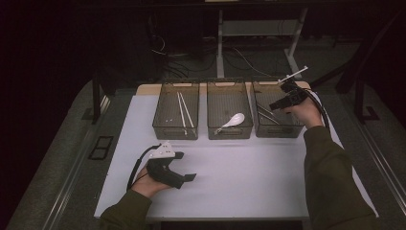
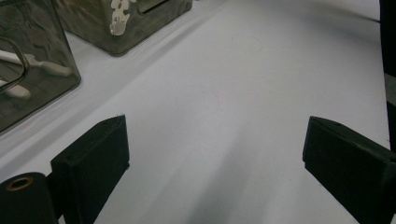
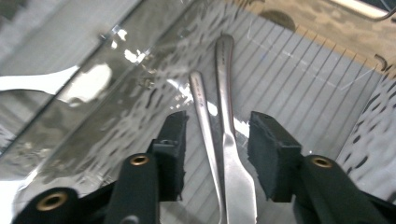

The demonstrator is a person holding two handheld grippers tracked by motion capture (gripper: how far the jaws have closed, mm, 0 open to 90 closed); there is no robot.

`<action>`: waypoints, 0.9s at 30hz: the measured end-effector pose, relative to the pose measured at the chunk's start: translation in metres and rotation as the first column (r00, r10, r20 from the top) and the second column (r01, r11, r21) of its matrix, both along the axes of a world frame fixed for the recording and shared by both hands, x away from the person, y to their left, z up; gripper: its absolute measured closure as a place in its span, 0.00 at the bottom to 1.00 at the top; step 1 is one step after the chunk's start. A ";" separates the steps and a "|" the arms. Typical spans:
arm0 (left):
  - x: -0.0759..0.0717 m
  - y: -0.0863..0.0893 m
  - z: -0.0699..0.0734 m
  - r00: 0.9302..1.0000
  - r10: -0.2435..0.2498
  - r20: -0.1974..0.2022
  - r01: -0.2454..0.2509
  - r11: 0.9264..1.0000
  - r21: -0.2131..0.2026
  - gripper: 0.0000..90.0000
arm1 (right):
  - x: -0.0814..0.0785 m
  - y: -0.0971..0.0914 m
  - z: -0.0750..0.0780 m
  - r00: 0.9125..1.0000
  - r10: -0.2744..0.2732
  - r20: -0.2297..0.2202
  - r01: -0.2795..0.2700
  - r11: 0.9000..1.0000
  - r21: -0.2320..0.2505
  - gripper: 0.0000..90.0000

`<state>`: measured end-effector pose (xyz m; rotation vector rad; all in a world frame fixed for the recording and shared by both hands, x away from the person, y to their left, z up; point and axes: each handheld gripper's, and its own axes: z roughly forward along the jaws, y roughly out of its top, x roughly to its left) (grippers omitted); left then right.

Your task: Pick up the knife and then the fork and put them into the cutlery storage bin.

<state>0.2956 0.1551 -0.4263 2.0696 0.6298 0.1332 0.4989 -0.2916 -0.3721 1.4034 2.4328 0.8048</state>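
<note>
- Left gripper [image 1: 189, 177]: resting near the front left of the white table [image 1: 249, 182], jaws standing wide apart over bare surface, gripping nothing.
- Left bin [image 1: 176, 110], far left of the row: holding a pair of white chopsticks [image 1: 186, 113] lying lengthwise.
- Middle bin [image 1: 229, 109]: holding a white spoon [image 1: 231, 121], bowl toward the right.
- Right bin [image 1: 276, 111], far right: holding two metal utensils [image 3: 219, 140] lying side by side on its ribbed floor, handles pointing away in the right gripper view.
- Right gripper [image 3: 215, 156]: hovering inside the right bin, jaws partly apart and straddling both utensils without pressing on either; apparently letting go rather than gripping.
- Risk, judged: lifting out while a pad is brushing a handle, possibly dragging a utensil up the bin wall or tipping it out.
- Risk, judged: catching the bin rim with the trailing cable or a jaw, possibly shoving the light bin against its neighbour.
</note>
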 end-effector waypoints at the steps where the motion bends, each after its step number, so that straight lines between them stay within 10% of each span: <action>1: 0.000 0.000 0.000 1.000 0.001 0.000 -0.001 1.000 0.000 0.07 | -0.003 -0.002 0.001 1.000 -0.001 0.008 0.001 1.000 0.016 0.60; 27: 0.002 0.008 0.002 1.000 0.008 0.003 -0.008 1.000 -0.005 0.07 | -0.074 -0.019 0.009 0.975 0.011 0.220 -0.041 0.991 0.131 0.35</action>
